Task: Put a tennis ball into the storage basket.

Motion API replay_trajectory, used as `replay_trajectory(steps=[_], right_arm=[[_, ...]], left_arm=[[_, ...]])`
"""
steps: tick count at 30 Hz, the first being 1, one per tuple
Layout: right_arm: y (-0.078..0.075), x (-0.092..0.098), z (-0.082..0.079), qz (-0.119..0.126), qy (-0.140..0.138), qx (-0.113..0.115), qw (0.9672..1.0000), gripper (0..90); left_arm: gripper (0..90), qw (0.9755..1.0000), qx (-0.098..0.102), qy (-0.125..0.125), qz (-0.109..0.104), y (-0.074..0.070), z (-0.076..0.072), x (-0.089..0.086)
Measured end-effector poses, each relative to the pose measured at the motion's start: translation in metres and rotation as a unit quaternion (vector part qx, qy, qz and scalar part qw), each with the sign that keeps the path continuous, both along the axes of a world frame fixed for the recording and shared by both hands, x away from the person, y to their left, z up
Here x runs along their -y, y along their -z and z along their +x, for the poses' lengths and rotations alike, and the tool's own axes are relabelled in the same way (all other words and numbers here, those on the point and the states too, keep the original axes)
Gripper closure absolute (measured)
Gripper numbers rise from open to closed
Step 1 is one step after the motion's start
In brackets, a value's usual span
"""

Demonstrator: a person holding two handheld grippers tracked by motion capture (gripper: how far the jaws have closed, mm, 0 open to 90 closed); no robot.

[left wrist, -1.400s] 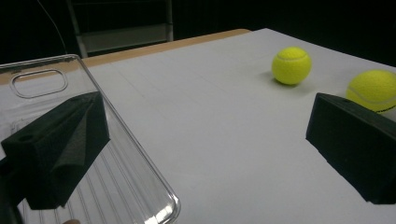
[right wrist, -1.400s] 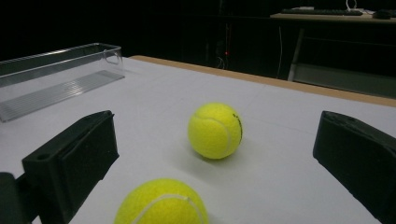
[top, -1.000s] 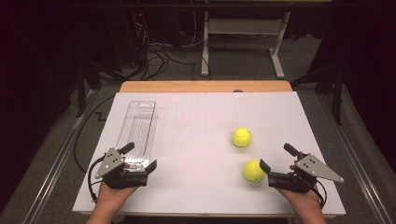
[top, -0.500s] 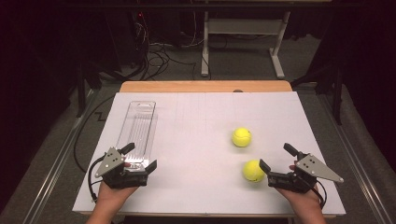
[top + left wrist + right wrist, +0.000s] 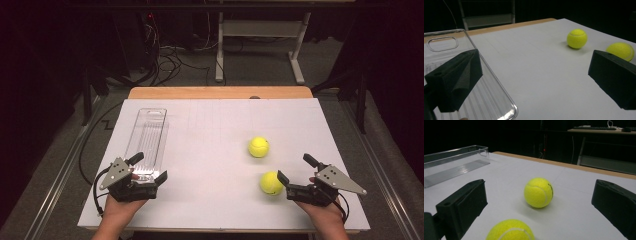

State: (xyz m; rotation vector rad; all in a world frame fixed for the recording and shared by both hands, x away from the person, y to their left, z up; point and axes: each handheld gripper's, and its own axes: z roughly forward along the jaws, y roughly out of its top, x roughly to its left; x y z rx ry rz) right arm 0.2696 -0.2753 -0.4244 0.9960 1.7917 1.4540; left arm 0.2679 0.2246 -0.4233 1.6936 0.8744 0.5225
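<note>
White board covers the table [image 5: 210, 210], dark room and cables behind. Landmark: the clear tray [image 5: 148, 137], a long narrow bin lying with its long axis running away from the person.

Left gripper [image 5: 149, 172] sits at the tray's near end, jaws spread wide, grasping nothing; one jaw over the tray's near corner, the other over bare board.

Tray is empty, ribbed floor visible.

Far ball [image 5: 259, 147] lies well right of the tray, level with its near half. Near ball [image 5: 271, 183] lies right of the tray and closer to the person than the far ball.

Right gripper [image 5: 294, 174] is farthest right of the tray, jaws released, wide apart. Near ball rests just ahead of them, close by the inner jaw, not gripped. Judgement: right hand is much the nearer for a pick; carry would run leftward to the tray.
</note>
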Motion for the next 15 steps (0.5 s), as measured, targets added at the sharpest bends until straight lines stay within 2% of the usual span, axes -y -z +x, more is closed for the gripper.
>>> replay_trajectory(steps=[9,11,12,13,15], right_arm=[[0.002,0.0,0.0,0.0,0.002,-0.004,1.0,0.2],[0.002,0.0,0.0,0.001,0.003,-0.004,1.0,0.3],[0.002,0.0,0.001,0.001,0.003,-0.004,1.0,0.2],[0.003,0.0,0.001,0.001,0.005,-0.006,1.0,0.2],[0.003,0.0,0.001,0.0,0.005,-0.007,1.0,0.3]], left_arm=[[0.7,0.9999,-0.001,0.016,-0.003,-0.007,-0.001,0.004],[0.7,0.9995,0.017,0.025,0.007,-0.014,-0.001,0.009],[0.7,0.9995,0.017,0.025,0.007,-0.014,-0.001,0.009],[0.7,0.9994,0.024,0.025,0.002,-0.021,0.001,0.011],[0.7,0.9993,0.027,0.024,0.006,-0.026,0.001,0.013]])
